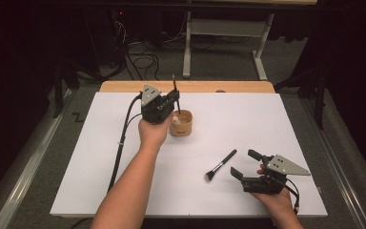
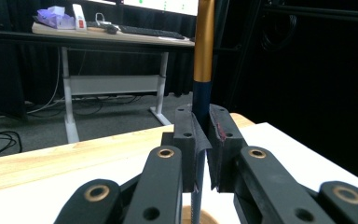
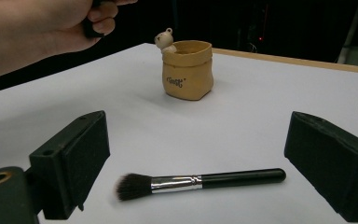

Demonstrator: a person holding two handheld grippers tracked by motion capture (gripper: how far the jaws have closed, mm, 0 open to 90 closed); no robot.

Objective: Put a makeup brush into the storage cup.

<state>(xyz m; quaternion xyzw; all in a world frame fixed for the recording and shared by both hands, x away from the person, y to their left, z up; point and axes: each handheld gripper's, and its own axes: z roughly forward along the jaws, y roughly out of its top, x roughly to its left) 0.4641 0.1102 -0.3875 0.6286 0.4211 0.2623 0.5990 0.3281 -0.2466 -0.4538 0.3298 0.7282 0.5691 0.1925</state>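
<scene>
A slim brush with a gold and dark blue handle (image 1: pixel 174 85) stands upright, and my left gripper (image 1: pixel 176 98) is shut on it, just above a small tan pouch-shaped cup (image 1: pixel 181 123) with a little bear figure on its rim. In the left gripper view the handle (image 2: pixel 204 46) is pinched between the pads of my left gripper (image 2: pixel 204 135), and the cup's rim (image 2: pixel 207 217) lies right below. A black makeup brush (image 1: pixel 221 164) lies flat on the white sheet. My right gripper (image 1: pixel 246 164) stands open just right of it. In the right gripper view the brush (image 3: pixel 200 181) lies between the wide-apart jaws, with the cup (image 3: pixel 188 70) beyond.
A white sheet (image 1: pixel 267 124) covers the table, with a wooden strip (image 1: pixel 124 86) along the far edge. Behind the table stand a white desk frame (image 1: pixel 224 28) and cables on the floor (image 1: pixel 143 59).
</scene>
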